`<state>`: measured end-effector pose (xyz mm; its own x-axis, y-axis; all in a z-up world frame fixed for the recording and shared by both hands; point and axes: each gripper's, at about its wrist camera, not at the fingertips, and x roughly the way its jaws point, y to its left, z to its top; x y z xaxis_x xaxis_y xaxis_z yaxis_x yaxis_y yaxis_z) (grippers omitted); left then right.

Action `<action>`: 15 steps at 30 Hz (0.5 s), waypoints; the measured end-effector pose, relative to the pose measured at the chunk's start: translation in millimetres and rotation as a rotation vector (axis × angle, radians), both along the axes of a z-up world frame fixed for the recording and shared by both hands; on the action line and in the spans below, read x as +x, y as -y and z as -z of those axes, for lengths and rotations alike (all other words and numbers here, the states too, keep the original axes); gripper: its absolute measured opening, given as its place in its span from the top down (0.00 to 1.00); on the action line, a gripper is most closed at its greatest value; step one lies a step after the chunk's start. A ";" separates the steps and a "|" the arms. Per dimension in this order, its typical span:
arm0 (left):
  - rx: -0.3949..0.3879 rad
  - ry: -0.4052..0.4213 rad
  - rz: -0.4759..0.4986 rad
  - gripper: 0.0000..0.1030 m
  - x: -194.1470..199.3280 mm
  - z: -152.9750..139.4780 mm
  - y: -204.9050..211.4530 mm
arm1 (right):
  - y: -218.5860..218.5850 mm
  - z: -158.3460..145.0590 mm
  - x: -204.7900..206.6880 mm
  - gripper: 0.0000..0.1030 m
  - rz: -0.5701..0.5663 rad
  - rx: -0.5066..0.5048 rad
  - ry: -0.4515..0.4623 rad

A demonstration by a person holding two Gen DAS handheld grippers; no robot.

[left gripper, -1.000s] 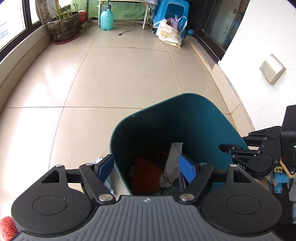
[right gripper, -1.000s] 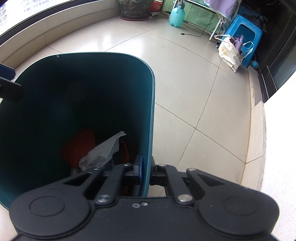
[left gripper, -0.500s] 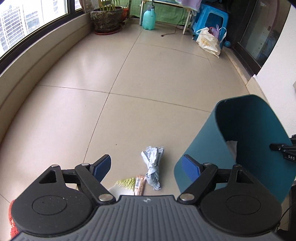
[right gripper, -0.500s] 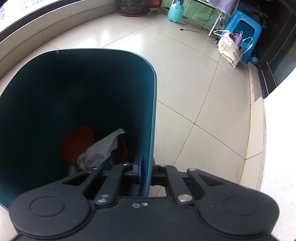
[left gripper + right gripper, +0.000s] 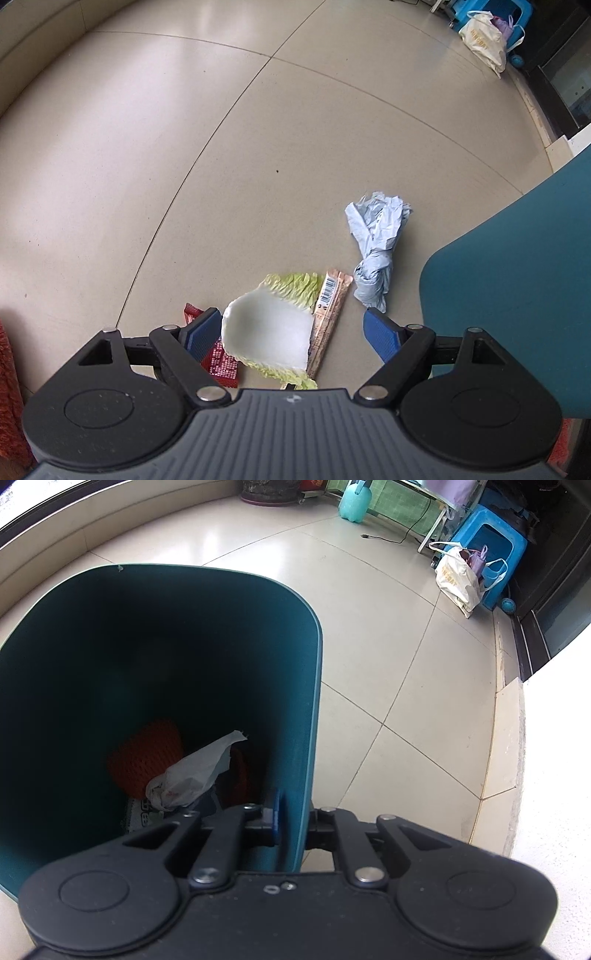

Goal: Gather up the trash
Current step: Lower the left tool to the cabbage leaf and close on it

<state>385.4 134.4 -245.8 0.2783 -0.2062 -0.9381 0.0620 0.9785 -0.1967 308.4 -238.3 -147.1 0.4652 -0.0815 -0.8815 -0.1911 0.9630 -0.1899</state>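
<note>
My left gripper (image 5: 293, 330) hangs open just above a cabbage leaf (image 5: 273, 326) lying on the tiled floor, the leaf between its blue pads without contact. A red wrapper (image 5: 221, 363) lies under the left pad, a tan barcode wrapper (image 5: 328, 319) beside the leaf, and a crumpled pale blue bag (image 5: 376, 247) further off. The teal bin (image 5: 517, 288) stands to the right. My right gripper (image 5: 291, 821) is shut on the bin's wall (image 5: 299, 775). Inside the bin lie an orange mesh (image 5: 147, 757) and a white plastic bag (image 5: 192, 775).
A cream tote bag (image 5: 456, 578) leans on a blue stool (image 5: 487, 554) at the far end, with a teal bottle (image 5: 354, 502) and a plant pot (image 5: 267, 489) nearby. A white wall (image 5: 554, 738) runs on the right, a low ledge on the left.
My left gripper left the bin's mouth, swung left and dropped low over the floor litter, so the cabbage leaf now sits between its pads. The right gripper kept its hold on the bin.
</note>
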 end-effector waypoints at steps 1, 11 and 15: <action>0.007 -0.011 -0.001 0.18 1.0 7.0 0.8 | 0.1 0.4 0.3 0.91 0.002 -0.001 -0.001; 0.057 -0.120 -0.088 0.33 14.1 61.9 -12.1 | -1.4 1.5 1.1 0.90 0.001 -0.013 -0.003; 0.113 -0.139 -0.079 0.62 13.6 68.9 -12.5 | -1.7 1.6 0.7 0.90 0.000 -0.018 -0.001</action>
<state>399.0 146.9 -314.8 0.1559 -0.0798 -0.9845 -0.0358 0.9956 -0.0864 309.0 -236.7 -148.7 0.4644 -0.0976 -0.8803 -0.1915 0.9593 -0.2074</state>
